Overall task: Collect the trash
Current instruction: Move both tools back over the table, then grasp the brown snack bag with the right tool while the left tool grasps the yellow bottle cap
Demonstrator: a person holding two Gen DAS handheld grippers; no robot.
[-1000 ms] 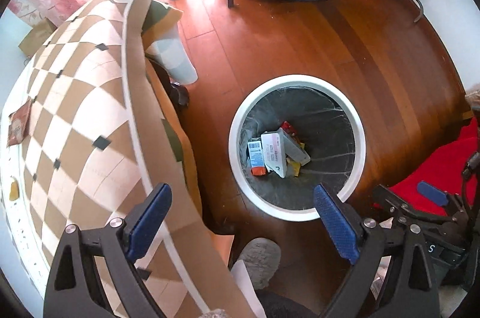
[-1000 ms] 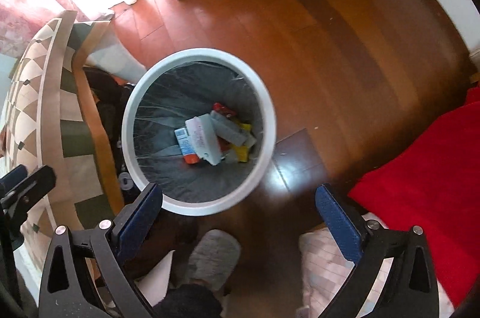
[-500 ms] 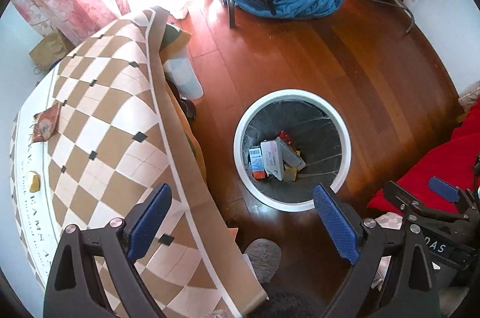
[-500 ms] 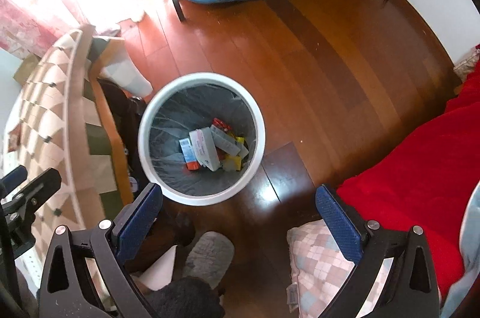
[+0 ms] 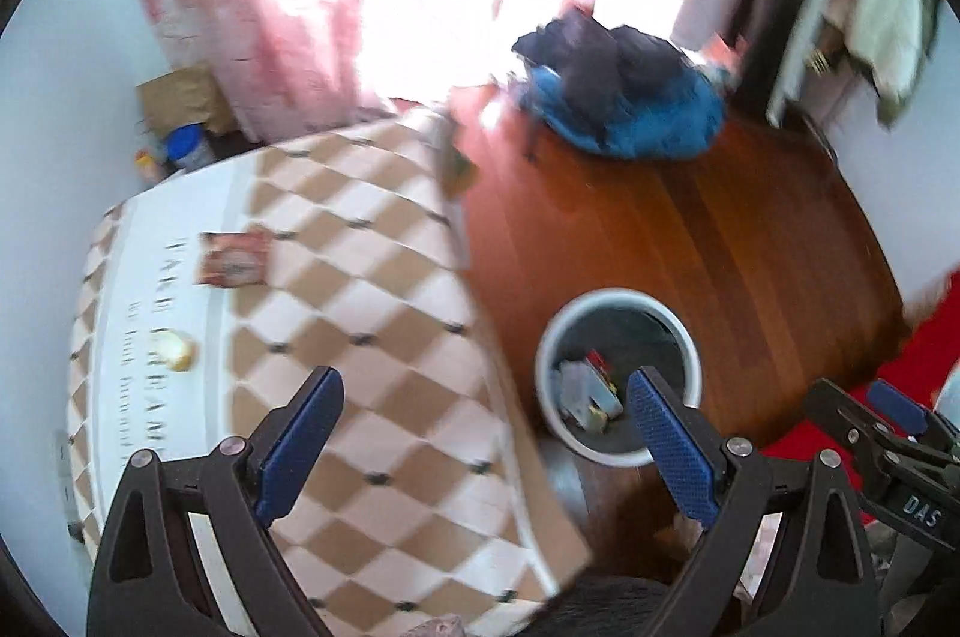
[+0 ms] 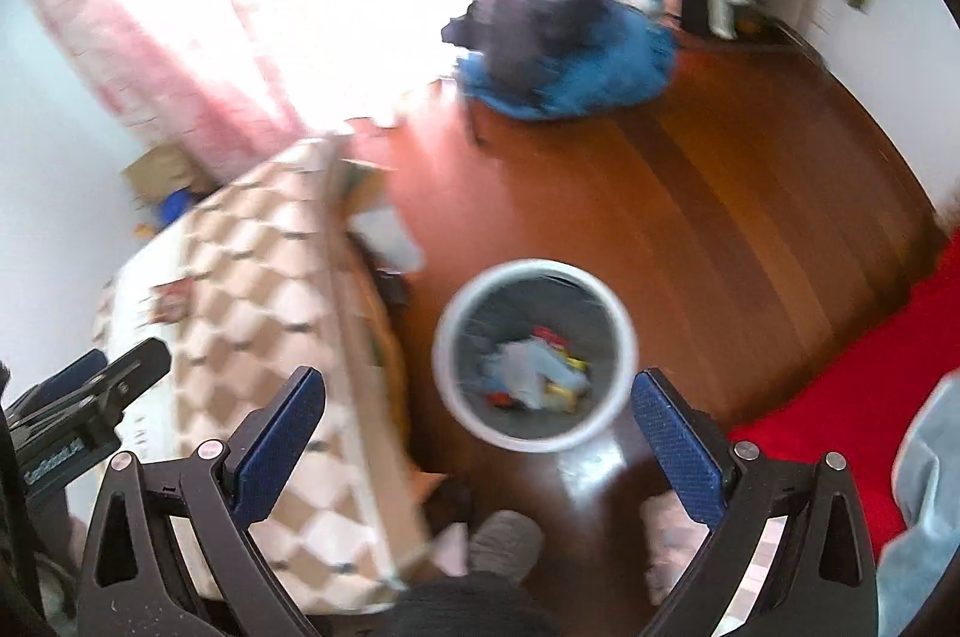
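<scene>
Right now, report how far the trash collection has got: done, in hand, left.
Done: several pieces of trash already lie in the white bin on the floor. In hand: nothing; the left hand-held gripper and right hand-held gripper are both open and empty. Left: a red wrapper and a small yellowish scrap remain on the checkered tablecloth.
</scene>
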